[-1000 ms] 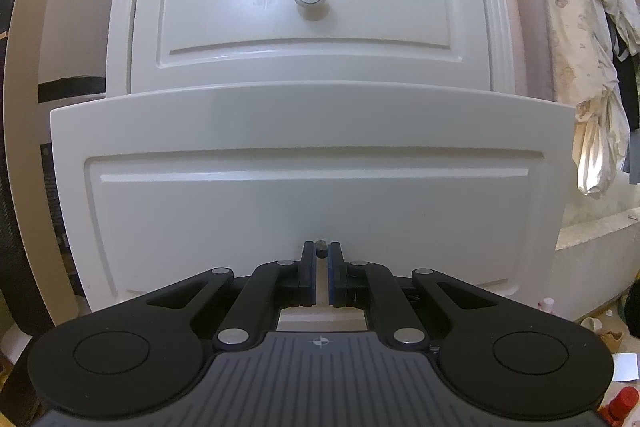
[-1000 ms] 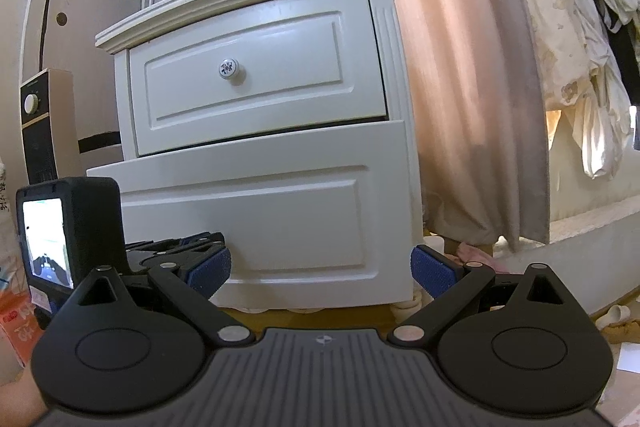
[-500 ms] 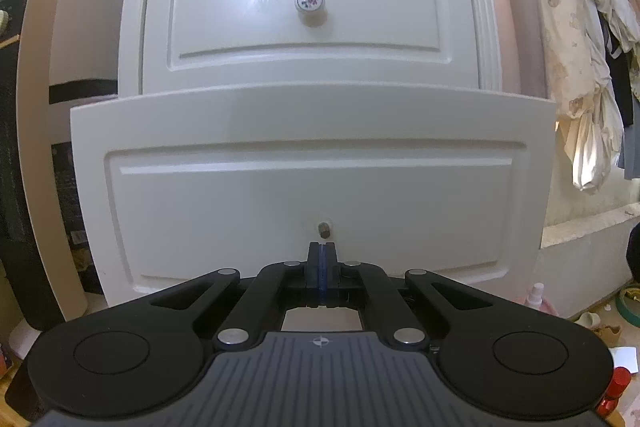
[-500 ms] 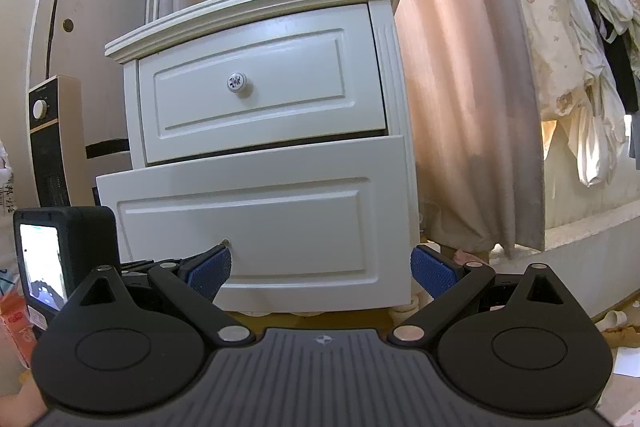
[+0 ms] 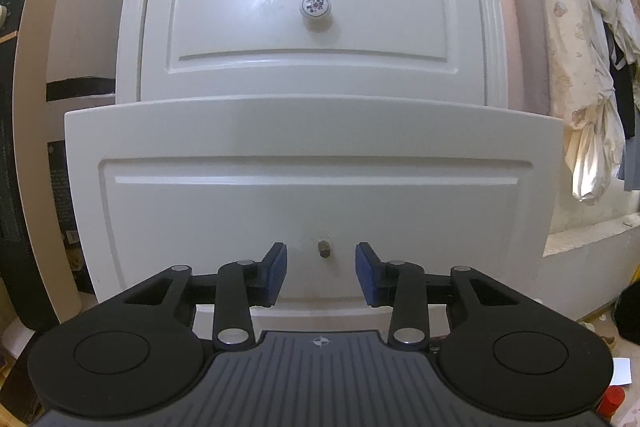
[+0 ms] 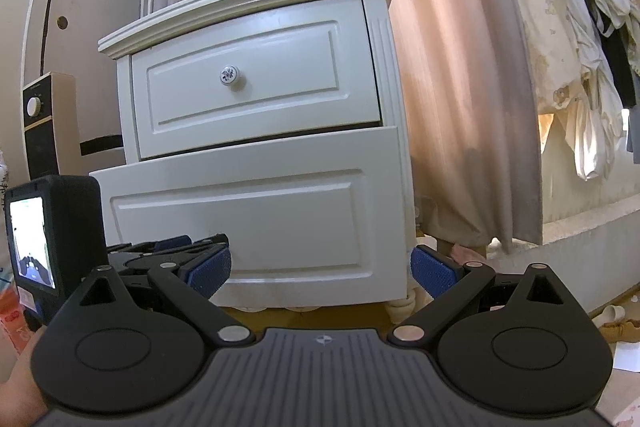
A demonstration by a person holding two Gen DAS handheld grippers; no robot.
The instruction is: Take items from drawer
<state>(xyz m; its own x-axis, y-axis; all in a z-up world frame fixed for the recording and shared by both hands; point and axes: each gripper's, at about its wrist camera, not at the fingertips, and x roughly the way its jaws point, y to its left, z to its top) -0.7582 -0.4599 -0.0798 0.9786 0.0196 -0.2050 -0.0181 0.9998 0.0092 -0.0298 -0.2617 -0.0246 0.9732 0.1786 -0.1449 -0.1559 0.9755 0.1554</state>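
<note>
With the bottom drawer (image 5: 312, 195) pulled out, left jaws are opening off its stub (image 5: 323, 248), right's sitting wide, both empty; items still inside.

Left wrist view: low, square-on and close to the nightstand (image 5: 316, 75), over the left gripper (image 5: 321, 273), lower drawer (image 5: 312, 211) filling the frame. Right wrist view: farther back, off to the right, angled leftward. Shared: both drawer fronts, curtain (image 6: 460, 67), hanging clothes (image 6: 580, 27).

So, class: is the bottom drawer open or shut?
Open: the bottom drawer juts out past the top drawer, with a dark gap between them. Its contents are hidden.
</note>
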